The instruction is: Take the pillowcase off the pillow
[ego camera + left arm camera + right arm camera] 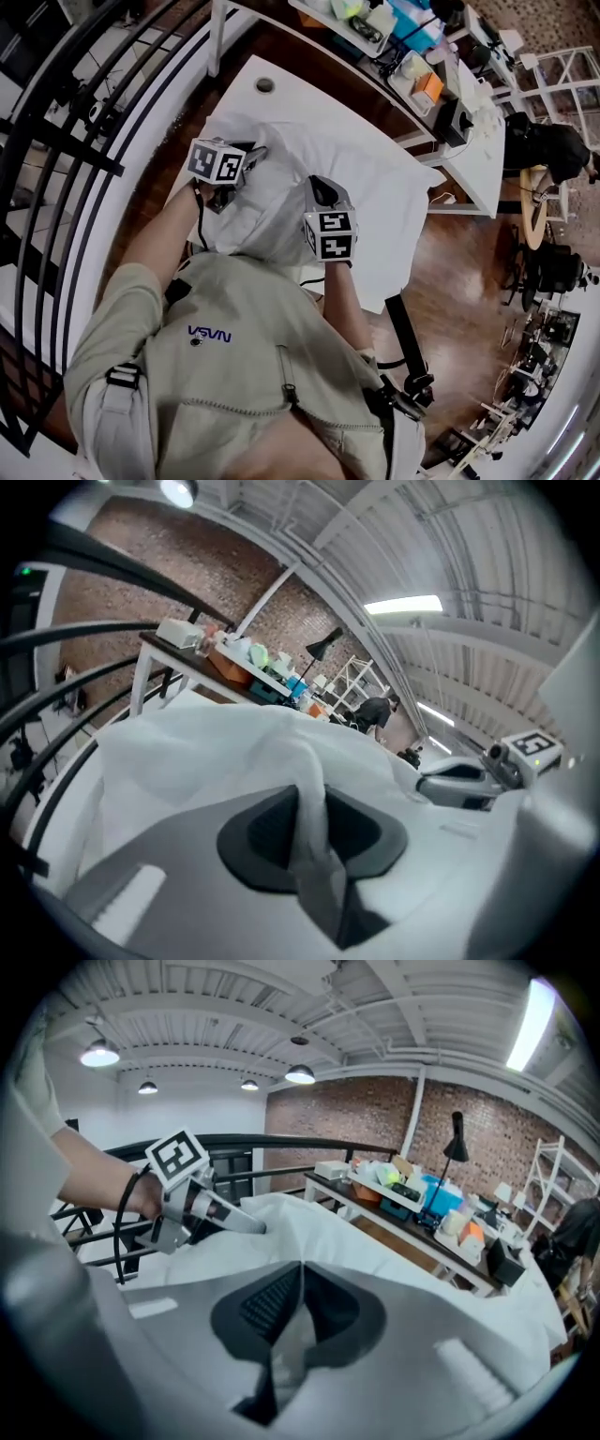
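Left gripper (309, 810) and right gripper (298, 1309) each pinch a fold of the white pillowcase (281, 155), bunched at the near edge of the white table (251, 67). No bare pillow shows, so stripping seems barely begun.

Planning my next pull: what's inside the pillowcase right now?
Only bulging white pillowcase fabric shows, on the table; left gripper and right gripper pinch folds. The pillow is covered, unseen.
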A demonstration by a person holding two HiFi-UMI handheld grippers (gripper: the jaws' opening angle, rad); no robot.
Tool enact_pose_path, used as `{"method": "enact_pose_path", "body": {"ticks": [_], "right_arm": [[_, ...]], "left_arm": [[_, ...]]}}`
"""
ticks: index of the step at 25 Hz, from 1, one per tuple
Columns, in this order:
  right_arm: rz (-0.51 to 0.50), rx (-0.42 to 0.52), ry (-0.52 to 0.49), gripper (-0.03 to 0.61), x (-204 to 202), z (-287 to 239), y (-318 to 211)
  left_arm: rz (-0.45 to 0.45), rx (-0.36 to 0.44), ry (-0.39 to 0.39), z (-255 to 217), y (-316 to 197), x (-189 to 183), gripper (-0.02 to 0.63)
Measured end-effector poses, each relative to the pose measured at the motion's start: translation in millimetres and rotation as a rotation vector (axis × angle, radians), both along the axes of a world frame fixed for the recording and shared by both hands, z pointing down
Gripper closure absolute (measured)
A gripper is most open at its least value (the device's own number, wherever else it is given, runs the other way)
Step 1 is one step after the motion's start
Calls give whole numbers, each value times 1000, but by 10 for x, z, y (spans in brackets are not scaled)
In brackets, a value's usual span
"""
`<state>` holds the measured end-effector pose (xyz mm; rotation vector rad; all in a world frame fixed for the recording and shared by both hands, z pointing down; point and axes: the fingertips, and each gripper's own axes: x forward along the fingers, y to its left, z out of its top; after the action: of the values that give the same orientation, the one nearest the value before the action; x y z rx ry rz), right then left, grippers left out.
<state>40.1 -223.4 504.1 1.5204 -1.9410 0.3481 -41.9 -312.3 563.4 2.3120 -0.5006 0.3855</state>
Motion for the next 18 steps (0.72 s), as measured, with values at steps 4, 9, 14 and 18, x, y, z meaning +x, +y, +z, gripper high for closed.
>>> {"method": "enact_pose_path", "body": {"ticks": [4,9,14,18], "right_arm": [[-56,115,-54,558,-205,-427,-67],[-154,217,-68,499,-446,-896,-281],[-199,187,-27,425,-478,-882,-600],[-284,78,19,371,-554,-605,-810]], "left_arm": [[56,165,-49,-151,320,24,566],[67,327,-60,-341,679,-16,572],[126,463,-82,-541,920,35,575],[182,534,-93,-659,1092,91,578]]}}
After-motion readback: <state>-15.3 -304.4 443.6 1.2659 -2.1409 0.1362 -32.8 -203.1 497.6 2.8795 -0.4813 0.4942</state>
